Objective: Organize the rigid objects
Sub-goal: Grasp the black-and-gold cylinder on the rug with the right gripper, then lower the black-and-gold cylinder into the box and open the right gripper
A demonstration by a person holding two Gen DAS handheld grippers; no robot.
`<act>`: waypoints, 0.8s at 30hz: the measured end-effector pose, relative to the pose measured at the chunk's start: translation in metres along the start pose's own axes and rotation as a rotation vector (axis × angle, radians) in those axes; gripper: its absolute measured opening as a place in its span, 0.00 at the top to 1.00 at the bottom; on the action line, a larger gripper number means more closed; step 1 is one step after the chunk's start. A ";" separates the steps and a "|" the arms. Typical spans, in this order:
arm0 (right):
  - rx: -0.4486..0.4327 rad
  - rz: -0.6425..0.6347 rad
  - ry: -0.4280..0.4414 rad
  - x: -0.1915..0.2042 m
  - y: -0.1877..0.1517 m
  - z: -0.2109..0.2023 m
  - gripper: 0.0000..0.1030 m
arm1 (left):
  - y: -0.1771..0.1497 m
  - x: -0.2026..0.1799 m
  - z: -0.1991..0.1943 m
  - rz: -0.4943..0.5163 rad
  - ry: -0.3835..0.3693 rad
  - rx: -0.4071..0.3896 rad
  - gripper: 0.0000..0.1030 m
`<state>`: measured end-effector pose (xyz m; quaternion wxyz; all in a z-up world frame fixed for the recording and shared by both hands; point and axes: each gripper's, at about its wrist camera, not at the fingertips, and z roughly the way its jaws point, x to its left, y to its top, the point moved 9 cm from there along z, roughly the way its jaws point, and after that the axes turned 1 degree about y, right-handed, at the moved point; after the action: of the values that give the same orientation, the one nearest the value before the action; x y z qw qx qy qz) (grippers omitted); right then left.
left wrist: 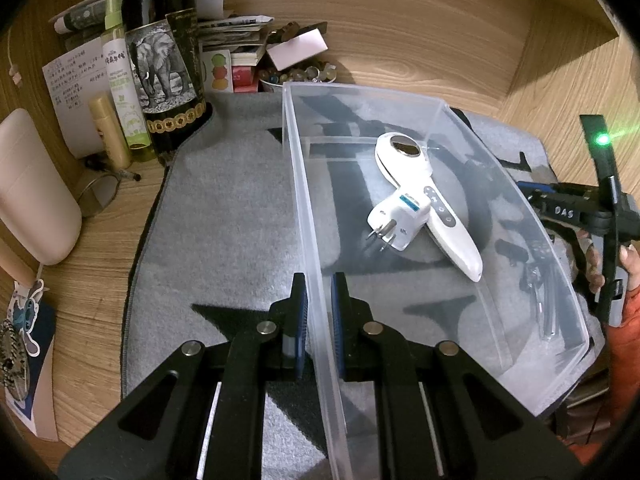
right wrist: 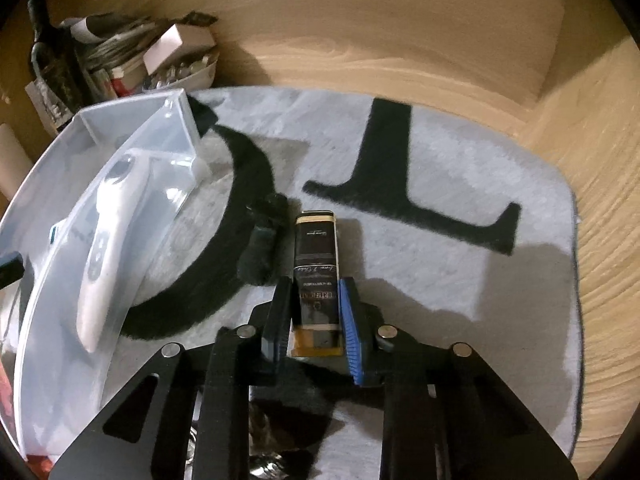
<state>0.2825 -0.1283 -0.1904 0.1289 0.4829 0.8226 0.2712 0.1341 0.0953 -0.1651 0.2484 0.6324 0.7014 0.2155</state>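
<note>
Left tool [left wrist: 319,308] at 6 o'clock in its view: pads straddle the near wall of the clear plastic bin [left wrist: 304,208], one inside, one outside, clamped on it. Bin sits on the grey mat [left wrist: 224,220] on the wooden tabletop [left wrist: 400,40]. Inside the bin, toward 1 o'clock: white handheld device [left wrist: 436,208] with a white plug adapter [left wrist: 394,220] lying against it. Further out at 11 o'clock: dark bottle with elephant label [left wrist: 164,76], green spray bottle [left wrist: 120,80], stacked papers.

Right tool [right wrist: 314,320]: fingers clamped on a dark rectangular box [right wrist: 318,276], long axis pointing to 12 o'clock, over the mat. Small black object [right wrist: 262,240] just left of it; bin at 9 o'clock.
</note>
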 end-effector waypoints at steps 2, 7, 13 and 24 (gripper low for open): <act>-0.023 0.008 0.004 -0.001 0.005 -0.009 0.79 | 0.000 0.000 0.000 -0.001 -0.001 0.000 0.89; -0.095 -0.008 0.025 0.010 0.022 -0.036 0.79 | 0.001 0.001 -0.001 -0.010 -0.002 -0.008 0.91; -0.178 -0.074 0.067 0.041 0.039 -0.065 0.79 | 0.001 0.001 -0.003 -0.006 0.004 -0.011 0.91; -0.229 -0.199 0.175 0.111 0.050 -0.084 0.79 | 0.006 0.000 -0.022 -0.003 0.005 -0.055 0.92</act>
<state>0.2230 -0.0398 -0.0876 0.1372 0.3557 0.8382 0.3900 0.1257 0.0961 -0.1443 0.2644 0.6235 0.6969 0.2360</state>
